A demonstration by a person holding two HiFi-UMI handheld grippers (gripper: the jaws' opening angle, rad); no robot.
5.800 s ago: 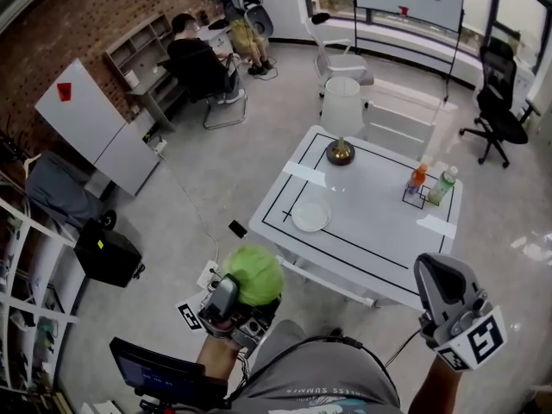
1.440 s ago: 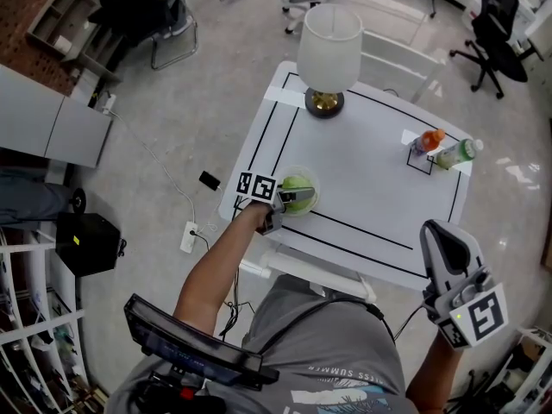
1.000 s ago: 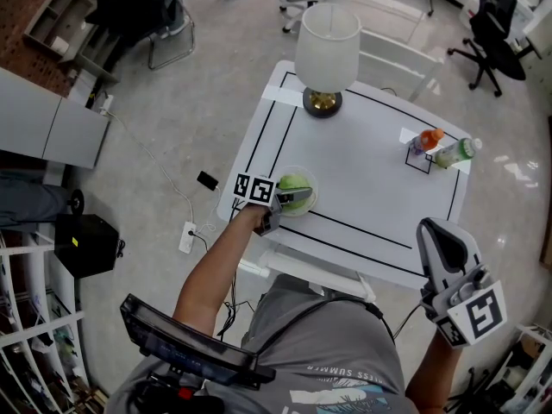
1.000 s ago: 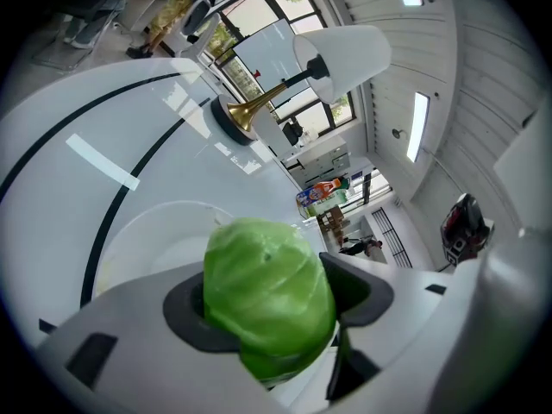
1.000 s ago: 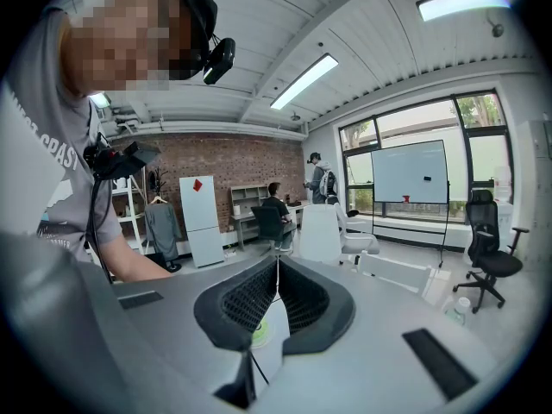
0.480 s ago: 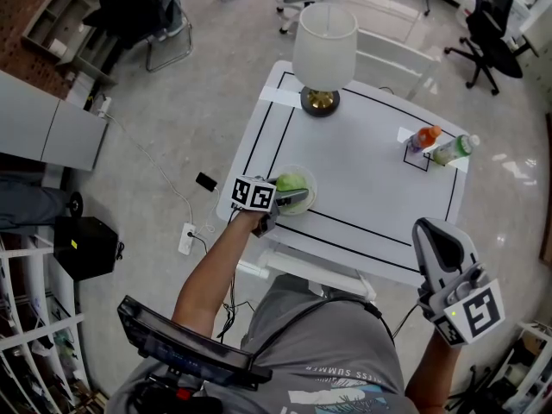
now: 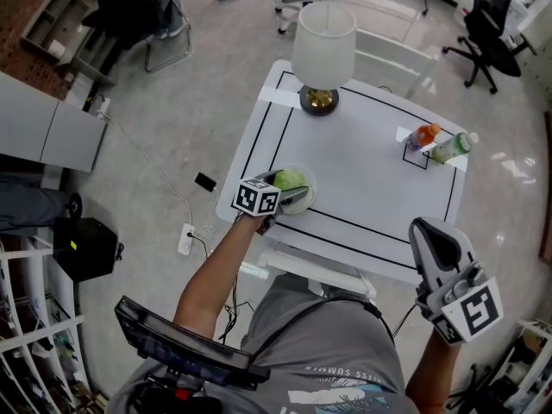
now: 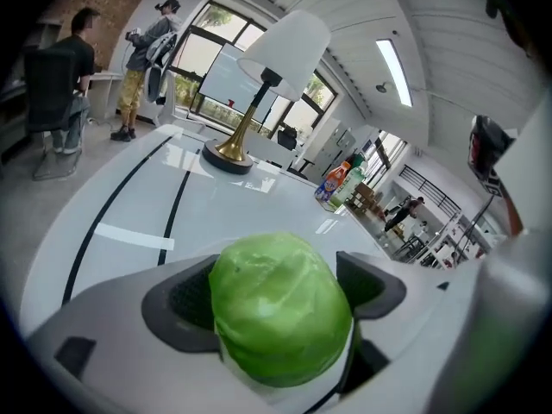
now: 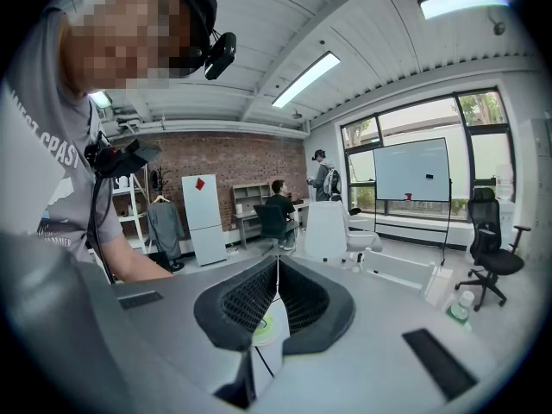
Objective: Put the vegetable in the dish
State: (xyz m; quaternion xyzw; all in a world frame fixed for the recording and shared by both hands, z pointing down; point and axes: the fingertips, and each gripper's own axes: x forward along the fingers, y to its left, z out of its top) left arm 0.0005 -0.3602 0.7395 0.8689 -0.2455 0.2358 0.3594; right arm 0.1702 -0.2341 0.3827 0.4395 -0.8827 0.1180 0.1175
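A round green cabbage [image 7: 291, 179] rests on the white dish [image 7: 311, 188] near the table's front-left corner. My left gripper [image 7: 286, 189] reaches in from the front edge, its jaws on either side of the cabbage. In the left gripper view the cabbage [image 8: 280, 304] fills the gap between the dark pads, and a narrow gap shows at the right pad. These jaws have just been opening, with the cabbage still between them. My right gripper [image 7: 431, 231] hangs off the table's front right, away from the dish, with its pads [image 9: 297, 300] pressed together on nothing.
A white-shaded lamp [image 7: 323, 48] on a brass base stands at the table's far-left end. Two bottles [image 7: 435, 143] stand at the far right. The white table [image 7: 371, 188] has black border lines. Office chairs and a seated person are beyond it; a phone [image 7: 205, 181] lies on the floor.
The cabbage went from beside my body onto the dish. Over the last second the left gripper rolled, its marker cube turning, and its jaws spread. The right gripper stayed put.
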